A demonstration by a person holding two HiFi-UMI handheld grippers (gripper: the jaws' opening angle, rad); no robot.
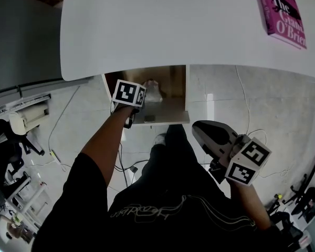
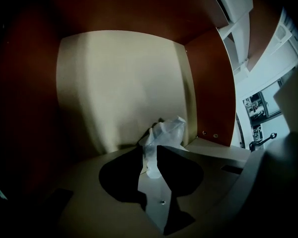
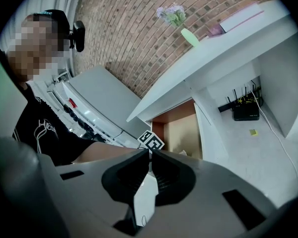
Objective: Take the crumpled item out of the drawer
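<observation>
The crumpled item (image 1: 153, 91), a wad of thin whitish plastic, lies inside the open drawer (image 1: 170, 110) under the white desk. In the left gripper view the crumpled item (image 2: 165, 132) sits near the drawer's right wall, above the pale drawer floor (image 2: 114, 93). My left gripper (image 2: 151, 158) reaches steeply down into the drawer, and its dark jaws pinch the lower part of the wad. In the head view its marker cube (image 1: 128, 94) is at the drawer's left edge. My right gripper (image 1: 198, 129) hangs outside the drawer to the right, its jaws (image 3: 150, 155) together with nothing between them.
The white desk top (image 1: 163, 25) overhangs the drawer, and a pink book (image 1: 284, 10) lies at its right end. Cables trail over the pale floor (image 1: 241, 93). A vase of flowers (image 3: 183, 28) stands on the desk, and a router (image 3: 246, 112) sits below it.
</observation>
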